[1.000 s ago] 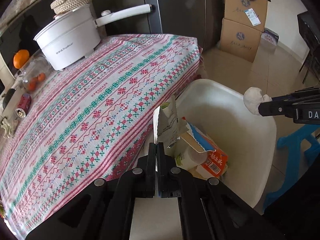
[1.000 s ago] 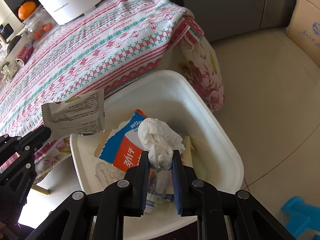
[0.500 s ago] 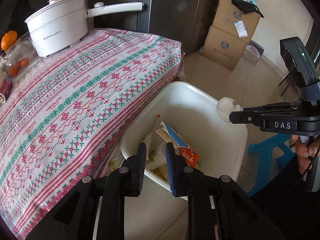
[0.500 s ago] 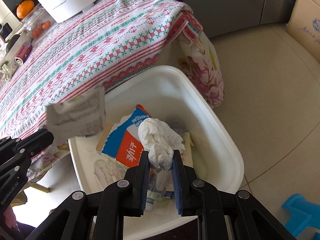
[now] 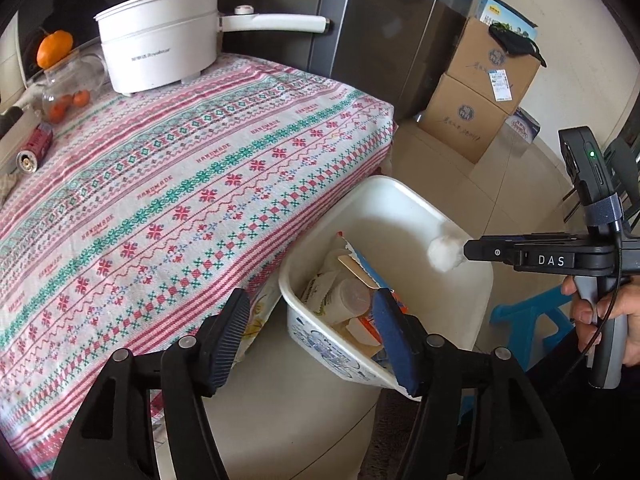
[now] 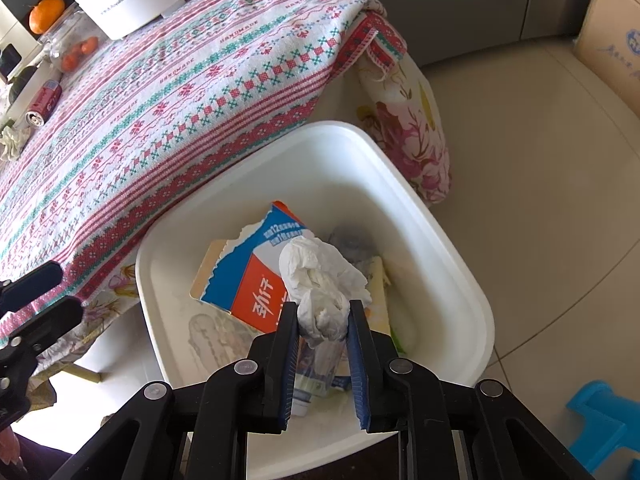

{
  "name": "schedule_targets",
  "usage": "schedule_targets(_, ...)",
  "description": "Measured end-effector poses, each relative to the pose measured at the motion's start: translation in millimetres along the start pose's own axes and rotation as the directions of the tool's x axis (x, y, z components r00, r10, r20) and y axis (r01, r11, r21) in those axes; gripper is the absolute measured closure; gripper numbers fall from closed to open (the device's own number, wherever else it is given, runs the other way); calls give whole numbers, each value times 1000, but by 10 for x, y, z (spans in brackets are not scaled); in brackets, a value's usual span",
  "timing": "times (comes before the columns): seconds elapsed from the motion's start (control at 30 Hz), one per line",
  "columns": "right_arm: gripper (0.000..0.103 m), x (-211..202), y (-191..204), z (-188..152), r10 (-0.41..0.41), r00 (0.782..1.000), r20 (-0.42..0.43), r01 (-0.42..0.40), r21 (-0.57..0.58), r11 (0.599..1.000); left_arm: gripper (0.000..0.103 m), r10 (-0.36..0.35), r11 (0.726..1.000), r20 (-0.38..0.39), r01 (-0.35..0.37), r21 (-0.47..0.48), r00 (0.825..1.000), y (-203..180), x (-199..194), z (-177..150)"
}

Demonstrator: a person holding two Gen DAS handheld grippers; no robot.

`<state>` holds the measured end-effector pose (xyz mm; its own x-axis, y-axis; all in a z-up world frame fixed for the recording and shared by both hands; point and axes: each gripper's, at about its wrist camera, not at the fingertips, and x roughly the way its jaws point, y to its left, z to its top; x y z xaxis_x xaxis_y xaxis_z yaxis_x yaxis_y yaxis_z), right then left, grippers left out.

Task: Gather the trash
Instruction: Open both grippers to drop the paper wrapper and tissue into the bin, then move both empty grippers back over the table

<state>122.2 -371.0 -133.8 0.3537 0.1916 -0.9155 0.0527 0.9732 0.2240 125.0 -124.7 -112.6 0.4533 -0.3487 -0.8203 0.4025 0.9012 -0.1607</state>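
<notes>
Two hand-held grippers hang by the counter (image 5: 168, 184), over the white bin (image 6: 440, 240) on the floor beside it. My left hand-held gripper (image 5: 312, 336) has just been opening; its jaws stand wide with nothing between them. My right hand-held gripper (image 6: 324, 336) pinches a crumpled tissue (image 6: 316, 280) above the bin, its pads pressing the wad's lower end. Under it lie a torn carton (image 6: 256, 280) and other rubbish.

Risk, as I judge it: the tissue is light and may cling to a pad when I let go, or drift onto the rim or floor if I release it off-centre. My left jaws sit close to the near rim and could knock the bin.

What lies beneath the carton is hard to make out, and my own fingers (image 6: 288, 344) hide the bin's near wall. A small can (image 5: 36, 148) and wrapper at the counter's far edge are partly cut off.
</notes>
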Motion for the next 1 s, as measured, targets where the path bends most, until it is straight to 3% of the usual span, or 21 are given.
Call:
schedule_targets(0.07, 77, -3, -14, 6, 7, 1000, -4, -6, 17, 1000, 30, 8, 1000, 1, -8, -20, 1000, 78, -39, -16)
schedule_targets(0.23, 56, -25, -37, 12, 12, 1000, -1, -12, 52, 999, 25, 37, 996, -6, -37, -79, 999, 301, -106, -79)
schedule_targets(0.7, 39, -37, 236, 118, 0, 1000, 8, 0, 26, 1000, 19, 118, 960, 26, -107, -257, 993, 1054, -495, -251)
schedule_targets(1.0, 32, -42, 771, 246, -6, 1000, 29, 8, -68, 998, 19, 223, 908, 13, -203, -366, 975, 1789, -800, -272)
